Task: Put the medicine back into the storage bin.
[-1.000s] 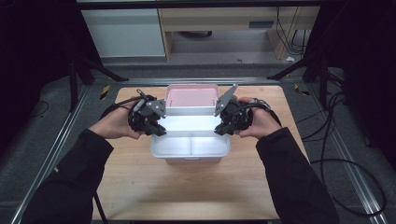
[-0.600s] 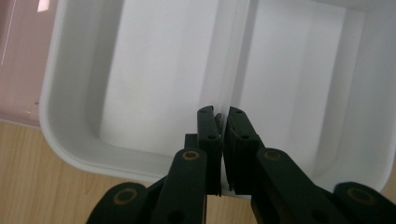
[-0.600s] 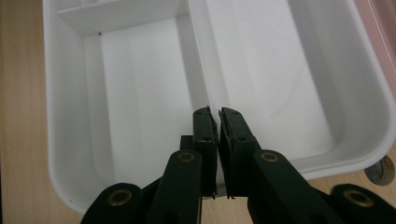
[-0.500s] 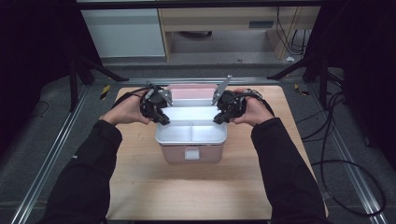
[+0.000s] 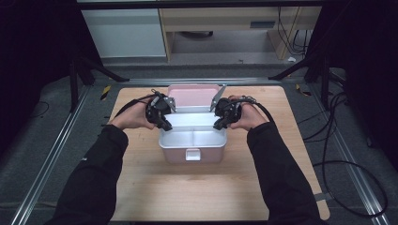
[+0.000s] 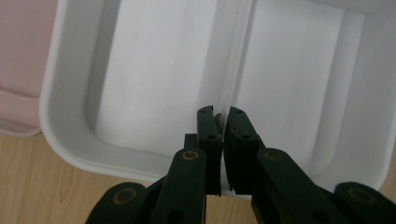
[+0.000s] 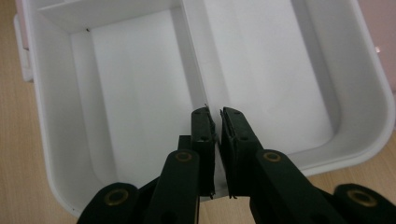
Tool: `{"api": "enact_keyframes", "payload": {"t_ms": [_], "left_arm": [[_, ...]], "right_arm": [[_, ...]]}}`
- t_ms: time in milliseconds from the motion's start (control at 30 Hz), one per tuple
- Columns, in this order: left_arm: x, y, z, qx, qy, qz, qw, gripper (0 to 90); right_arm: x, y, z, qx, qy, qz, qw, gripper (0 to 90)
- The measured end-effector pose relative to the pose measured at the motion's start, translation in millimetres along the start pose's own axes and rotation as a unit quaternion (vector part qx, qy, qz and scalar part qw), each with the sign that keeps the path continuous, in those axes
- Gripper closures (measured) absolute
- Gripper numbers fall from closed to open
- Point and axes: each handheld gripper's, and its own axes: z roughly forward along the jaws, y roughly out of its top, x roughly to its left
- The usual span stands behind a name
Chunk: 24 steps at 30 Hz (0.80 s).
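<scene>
Both jaws pinch white tray [image 5: 192, 123] ends — over pink box [image 5: 191, 156].

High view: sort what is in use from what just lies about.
In use:
- white tray, each end gripped
- left gripper, shut on its divider
- right gripper, shut likewise
- pink box, lid open

Lying about:
- wooden table
- loose cables on the floor
- cabinet behind
</scene>
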Motion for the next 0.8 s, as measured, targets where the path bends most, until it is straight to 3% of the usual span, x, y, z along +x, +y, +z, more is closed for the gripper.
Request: {"api": "enact_keyframes", "payload": {"t_ms": [233,367,633,700,800], "left_arm": [[-3.2,-4.9,5.3,-0.012,-0.005,-0.003,0.9999,83.4],[-11.8,-6.2,6.7,-0.021,-0.012,-0.002,0.9997,83.5],[-25.9,-7.4,5.2,-0.024,0.009,0.002,0.9997,83.0],[-29.2,-8.7,2.2,-0.041,0.012,-0.011,0.9990,79.0],[-36.4,-10.5,-7.6,-0.069,0.027,-0.025,0.9970,72.2]], "right_arm": [[7.8,-4.5,8.2,0.007,-0.001,0.004,1.0000,83.4],[15.3,-14.8,7.5,-0.017,-0.002,0.008,0.9998,83.0],[28.1,-13.8,4.9,-0.003,-0.016,0.007,0.9998,79.0],[29.2,-13.0,1.9,-0.018,-0.019,0.010,0.9996,76.2],[32.5,-12.0,-11.2,-0.063,-0.030,0.026,0.9972,68.2]]}}
